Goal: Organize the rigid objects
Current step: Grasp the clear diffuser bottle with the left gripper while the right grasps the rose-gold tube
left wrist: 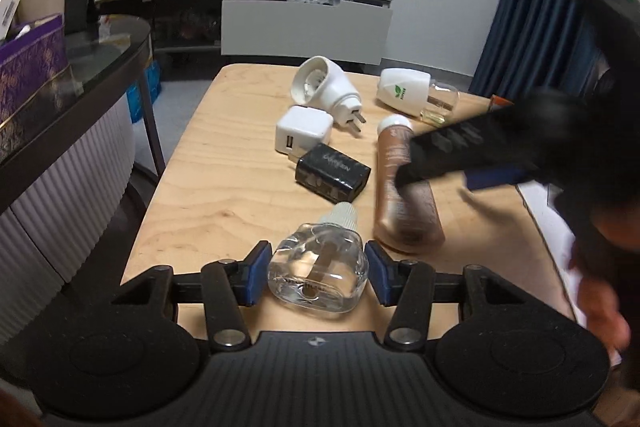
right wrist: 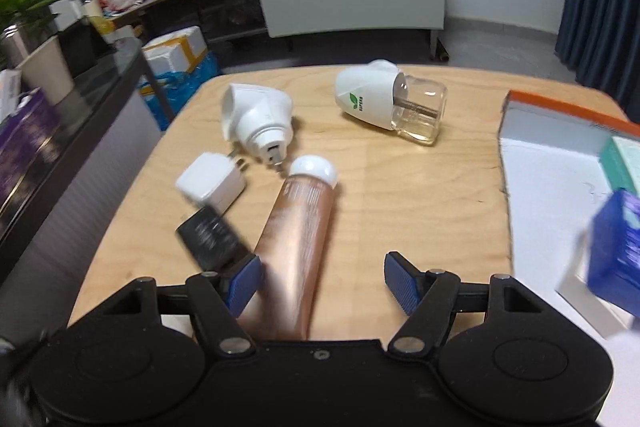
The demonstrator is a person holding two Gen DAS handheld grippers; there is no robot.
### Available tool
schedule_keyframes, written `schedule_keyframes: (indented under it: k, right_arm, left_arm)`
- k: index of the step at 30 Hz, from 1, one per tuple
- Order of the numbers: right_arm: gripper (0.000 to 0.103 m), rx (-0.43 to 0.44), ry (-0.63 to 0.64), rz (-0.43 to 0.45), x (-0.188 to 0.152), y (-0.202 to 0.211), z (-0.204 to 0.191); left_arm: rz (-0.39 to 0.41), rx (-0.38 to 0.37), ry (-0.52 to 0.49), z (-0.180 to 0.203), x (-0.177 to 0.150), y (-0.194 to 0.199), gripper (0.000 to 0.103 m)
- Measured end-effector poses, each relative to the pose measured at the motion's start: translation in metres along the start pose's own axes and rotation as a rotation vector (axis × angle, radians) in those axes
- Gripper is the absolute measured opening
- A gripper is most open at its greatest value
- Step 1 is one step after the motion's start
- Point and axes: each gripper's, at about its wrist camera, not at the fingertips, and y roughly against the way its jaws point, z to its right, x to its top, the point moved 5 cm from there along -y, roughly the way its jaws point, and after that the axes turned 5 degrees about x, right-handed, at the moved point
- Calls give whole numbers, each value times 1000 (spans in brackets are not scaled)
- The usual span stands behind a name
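Between the blue pads of the left gripper (left wrist: 317,273), in the left wrist view, sits a clear glass refill bottle (left wrist: 318,269), lying on the wooden table (left wrist: 208,187) with its ribbed white neck pointing away from the tool; the pads press its two flat sides, so this gripper has the bottle clamped across its short width. Beyond it lies the brown tube (left wrist: 404,187), its white cap at the far end, and the right gripper (left wrist: 436,155) reaches in blurred from the right above the tube's middle. In the right wrist view, that gripper (right wrist: 320,283) stands wide open and empty, and the brown tube (right wrist: 298,247) runs from under its left pad up and away, tilted slightly right, so the long axis is close to the line the fingers point along. The tube lies left of centre between the jaws; I judge that the right hand, clearly the nearer one, needs to shift left before closing across the tube's width. The open box (right wrist: 560,195) waits at right.
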Motion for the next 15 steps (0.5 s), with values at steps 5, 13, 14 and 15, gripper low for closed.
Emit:
schedule_keyframes:
  k: [5, 13, 14, 15]
  right_arm:
    - [83, -29, 21, -2, 11, -25, -6]
    - [47, -65, 124, 56, 11, -26, -9]
    - [47, -71, 126, 61, 9, -24, -7]
    - [47, -70, 122, 64, 9, -22, -6]
  left_arm:
    - [0, 2, -38, 5, -2, -5, 52]
    - [47, 40, -113, 14, -2, -12, 50]
    - [49, 33, -111, 14, -2, -12, 50]
    - [53, 30, -110, 15, -2, -11, 50]
